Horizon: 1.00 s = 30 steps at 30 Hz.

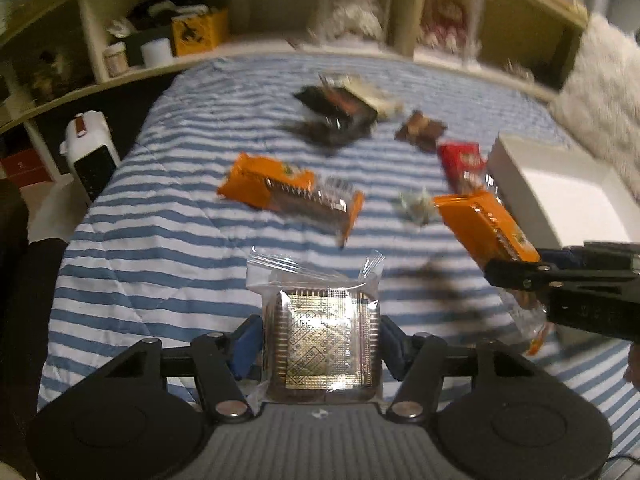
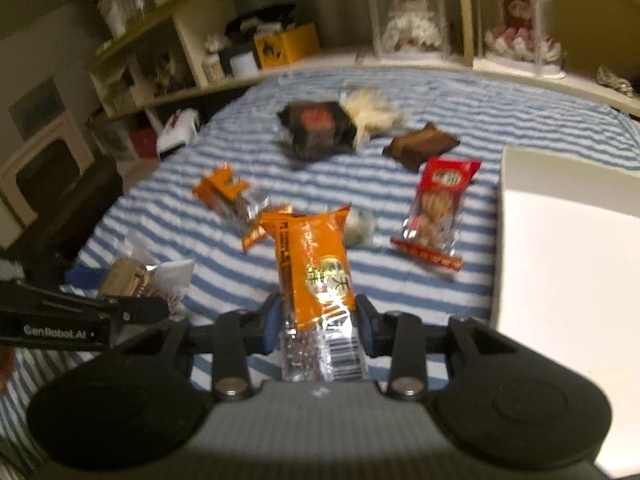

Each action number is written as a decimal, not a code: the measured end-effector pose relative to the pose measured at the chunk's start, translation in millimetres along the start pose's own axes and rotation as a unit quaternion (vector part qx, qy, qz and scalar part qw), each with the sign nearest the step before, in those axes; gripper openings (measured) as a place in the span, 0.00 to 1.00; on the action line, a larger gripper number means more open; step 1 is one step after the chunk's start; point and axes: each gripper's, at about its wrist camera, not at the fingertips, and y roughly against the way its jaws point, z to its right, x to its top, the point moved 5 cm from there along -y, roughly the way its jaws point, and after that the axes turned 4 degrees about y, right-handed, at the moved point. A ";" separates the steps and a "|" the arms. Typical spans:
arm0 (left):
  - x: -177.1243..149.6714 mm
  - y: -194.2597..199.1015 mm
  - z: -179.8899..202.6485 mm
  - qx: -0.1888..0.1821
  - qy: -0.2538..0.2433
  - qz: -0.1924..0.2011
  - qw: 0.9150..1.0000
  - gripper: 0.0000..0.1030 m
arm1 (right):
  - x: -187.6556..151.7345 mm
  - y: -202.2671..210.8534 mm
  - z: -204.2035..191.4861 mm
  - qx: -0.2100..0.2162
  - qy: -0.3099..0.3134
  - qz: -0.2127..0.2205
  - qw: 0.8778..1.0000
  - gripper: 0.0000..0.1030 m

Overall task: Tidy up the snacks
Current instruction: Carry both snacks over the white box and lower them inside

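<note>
L gripper [image 1: 322, 344] clamped on clear-wrapped cracker pack [image 1: 323, 346], R gripper [image 2: 318, 322] on orange snack bar [image 2: 314, 272], both above striped bedspread [image 1: 160, 240], left of white box [image 2: 560, 260]. Probably light, crinkly, slippery wrap, brittle inside; best gripped mid-pack, gently.

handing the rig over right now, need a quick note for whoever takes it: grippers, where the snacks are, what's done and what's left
Left gripper: shut on a clear-wrapped cracker pack, held above the striped blanket.
Right gripper: shut on an orange snack bar, also in the air.
White box: at the right on the blanket; the part in view holds nothing.
On the blanket: another orange bar, red cookie pack, brown packet, black packet, pale packet, small white-green candy.
Done: two snacks picked up.
Left: probably box both, then the six loose ones.
</note>
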 end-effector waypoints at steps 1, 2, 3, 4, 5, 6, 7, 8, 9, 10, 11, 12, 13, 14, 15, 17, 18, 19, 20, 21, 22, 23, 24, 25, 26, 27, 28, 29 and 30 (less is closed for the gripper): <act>1.4 3.4 -0.1 0.000 0.005 0.004 1.000 0.60 | 3.0 6.1 1.0 0.003 -0.004 0.006 1.000 0.43; 3.4 7.1 0.1 0.000 0.011 0.009 1.000 0.60 | 6.0 12.1 1.7 0.004 -0.009 0.011 1.000 0.43; 5.6 12.0 1.4 -0.001 0.017 0.015 1.000 0.60 | 8.6 18.7 2.7 0.005 -0.012 0.015 1.000 0.43; 7.7 15.9 3.0 -0.003 0.021 0.020 1.000 0.60 | 10.5 23.4 3.9 0.005 -0.013 0.018 1.000 0.43; 10.1 19.8 5.5 -0.005 0.026 0.024 0.999 0.60 | 11.4 30.2 6.0 0.003 -0.013 0.019 1.000 0.43; 13.1 23.5 8.8 -0.008 0.029 0.028 0.999 0.60 | 12.8 35.1 7.6 0.000 -0.012 0.020 1.000 0.43; 15.6 27.2 13.2 -0.011 0.030 0.032 0.999 0.60 | 14.1 40.2 9.9 -0.002 -0.010 0.020 1.000 0.43; 18.8 30.7 18.8 -0.014 0.029 0.036 0.999 0.60 | 14.3 45.4 13.1 -0.006 -0.008 0.020 1.000 0.43; 20.6 33.0 23.7 -0.017 0.028 0.039 0.999 0.60 | 15.1 51.1 17.3 -0.010 -0.007 0.022 1.000 0.43; 23.4 35.6 30.7 -0.020 0.027 0.043 0.999 0.60 | 15.7 56.2 22.4 -0.015 -0.008 0.025 1.000 0.43; 25.2 37.7 38.2 -0.023 0.025 0.046 0.998 0.60 | 16.3 61.5 28.1 -0.020 -0.010 0.028 0.999 0.43; 28.5 39.4 48.1 -0.028 0.022 0.050 0.998 0.60 | 16.3 68.0 36.1 -0.025 -0.013 0.031 0.999 0.43; 30.9 40.5 56.3 -0.033 0.021 0.053 0.998 0.60 | 15.9 72.4 43.8 -0.031 -0.017 0.033 0.999 0.43; 32.9 41.4 64.5 -0.037 0.020 0.055 0.998 0.60 | 16.4 77.1 52.3 -0.038 -0.021 0.035 0.998 0.43; 34.7 42.4 74.2 -0.041 0.017 0.058 0.997 0.60 | 15.6 83.2 61.4 -0.045 -0.025 0.038 0.998 0.43; 38.6 43.8 95.6 -0.050 0.011 0.063 0.997 0.60 | 13.2 93.2 81.5 -0.061 -0.032 0.041 0.997 0.43; 39.9 43.5 105.8 -0.054 0.009 0.064 0.996 0.60 | 10.8 98.3 92.4 -0.071 -0.037 0.041 0.996 0.43; 41.3 42.6 115.0 -0.058 0.007 0.065 0.996 0.60 | 8.6 103.6 102.7 -0.078 -0.041 0.041 0.995 0.43; 42.1 41.2 123.7 -0.062 0.007 0.065 0.996 0.60 | 6.2 109.2 113.3 -0.086 -0.045 0.041 0.994 0.43; 42.9 38.9 134.6 -0.067 0.007 0.065 0.996 0.60 | 3.2 115.5 123.2 -0.092 -0.049 0.042 0.994 0.43; 43.2 36.3 144.1 -0.072 0.007 0.063 0.995 0.60 | 0.8 120.5 132.4 -0.097 -0.054 0.043 0.993 0.43; 42.8 35.0 153.1 -0.076 0.007 0.062 0.995 0.60 | -1.6 125.3 140.5 -0.101 -0.058 0.044 0.992 0.43; 42.7 32.0 164.7 -0.080 0.006 0.059 0.995 0.60 | -4.1 129.4 148.3 -0.105 -0.061 0.046 0.991 0.43; 42.3 29.2 173.3 -0.084 0.004 0.056 0.995 0.60 | -7.2 133.7 156.0 -0.109 -0.064 0.047 0.991 0.43; 41.6 26.0 182.7 -0.087 0.003 0.053 0.995 0.60 | -10.2 138.0 163.9 -0.113 -0.068 0.047 0.990 0.43; 41.5 22.1 194.4 -0.090 0.001 0.050 0.995 0.60 | -13.3 141.3 172.2 -0.116 -0.072 0.048 0.989 0.43; 41.4 19.1 203.4 -0.094 0.000 0.048 0.994 0.60 | -16.3 144.0 180.4 -0.120 -0.076 0.048 0.989 0.43; 41.8 16.1 212.1 -0.098 -0.001 0.046 0.994 0.60 | -18.5 146.0 186.3 -0.122 -0.079 0.048 0.988 0.43; 42.3 12.5 222.0 -0.102 -0.002 0.043 0.994 0.60 | -22.7 148.8 193.7 -0.126 -0.083 0.047 0.987 0.43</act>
